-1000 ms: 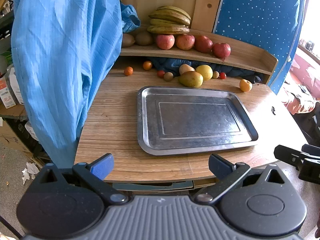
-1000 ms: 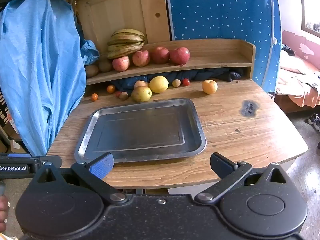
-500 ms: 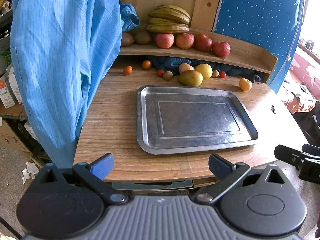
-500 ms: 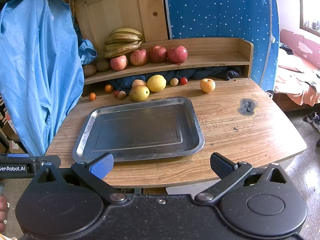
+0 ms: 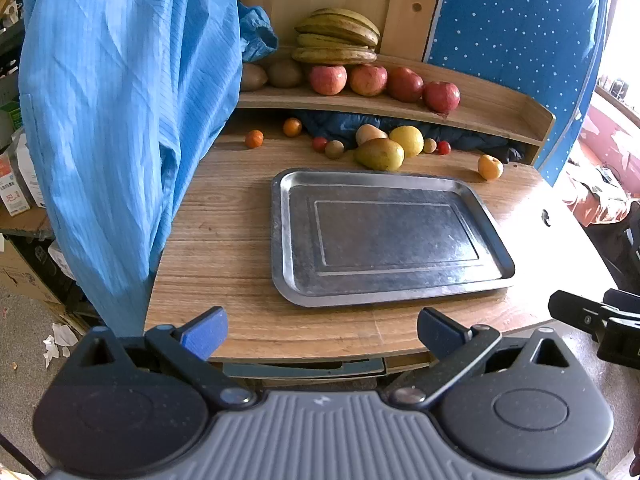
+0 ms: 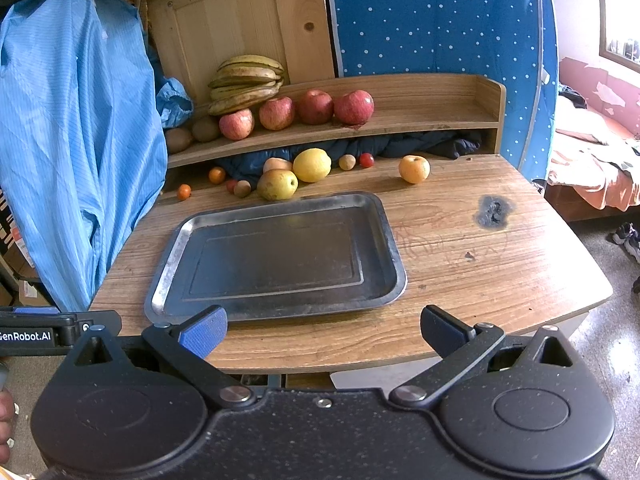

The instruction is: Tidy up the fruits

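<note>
An empty metal tray (image 5: 496, 224) (image 6: 394, 248) lies mid-table. Behind it lie a green-yellow pear (image 5: 379, 154) (image 6: 277, 184), a lemon (image 5: 407, 141) (image 6: 312, 165), an orange (image 5: 490, 167) (image 6: 414, 169), small tangerines (image 5: 254, 139) (image 6: 184, 191) and cherry tomatoes (image 5: 443, 147) (image 6: 367, 160). The shelf (image 5: 500, 108) (image 6: 432, 120) above holds several red apples (image 5: 328, 79) (image 6: 354, 107), bananas (image 5: 336, 42) (image 6: 245, 82) and kiwis (image 5: 284, 74) (image 6: 205, 128). My left gripper (image 5: 320, 330) and right gripper (image 6: 322, 330) are open and empty, at the table's near edge.
A blue coat (image 5: 120, 120) (image 6: 72, 152) hangs over the table's left side. A dark cloth (image 6: 400, 146) is stuffed under the shelf. A burn mark (image 6: 493, 210) is on the wood right of the tray. A bed (image 6: 600, 168) stands at the right.
Both grippers have shifted slightly; the scene sits a little differently in each view. Jaws stay open. No fruit has moved.
</note>
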The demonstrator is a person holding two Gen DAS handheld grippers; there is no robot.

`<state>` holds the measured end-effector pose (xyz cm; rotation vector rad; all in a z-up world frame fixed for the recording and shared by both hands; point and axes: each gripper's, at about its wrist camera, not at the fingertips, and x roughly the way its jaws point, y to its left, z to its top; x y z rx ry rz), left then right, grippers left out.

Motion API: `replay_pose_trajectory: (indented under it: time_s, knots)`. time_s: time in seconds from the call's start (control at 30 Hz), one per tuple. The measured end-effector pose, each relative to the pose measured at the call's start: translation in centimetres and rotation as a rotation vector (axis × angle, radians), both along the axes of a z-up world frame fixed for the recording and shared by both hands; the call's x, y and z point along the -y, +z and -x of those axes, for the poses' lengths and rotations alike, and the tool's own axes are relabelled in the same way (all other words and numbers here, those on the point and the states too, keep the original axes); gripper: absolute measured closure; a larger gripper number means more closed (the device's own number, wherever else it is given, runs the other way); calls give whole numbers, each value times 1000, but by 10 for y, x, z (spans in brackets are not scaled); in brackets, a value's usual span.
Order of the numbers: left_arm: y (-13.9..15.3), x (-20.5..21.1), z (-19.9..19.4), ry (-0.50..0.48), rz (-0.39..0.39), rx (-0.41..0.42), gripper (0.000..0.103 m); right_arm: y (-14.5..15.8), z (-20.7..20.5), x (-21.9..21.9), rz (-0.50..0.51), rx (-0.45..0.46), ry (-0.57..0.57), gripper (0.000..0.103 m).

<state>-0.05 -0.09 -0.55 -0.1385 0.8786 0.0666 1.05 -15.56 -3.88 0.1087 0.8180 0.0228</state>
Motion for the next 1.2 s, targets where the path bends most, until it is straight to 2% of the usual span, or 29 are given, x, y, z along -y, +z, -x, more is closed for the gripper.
replay_pose_trajectory:
  time_s: [0.53, 0.87, 1.0, 1.2]
  knots:
    - [-1, 2, 2, -1, 0, -5, 0, -2, -1, 3, 0, -6, 0, 0]
    - [-7, 8, -6, 5, -1, -45, 0, -8, -6, 6, -2, -35, 5, 0]
    - [-10, 12, -13, 18, -14, -84, 0, -10, -11, 9, -8, -56, 28, 0]
    - [-12, 23, -31, 49, -16, -92, 0, -11, -30, 17, -11, -58, 94, 0]
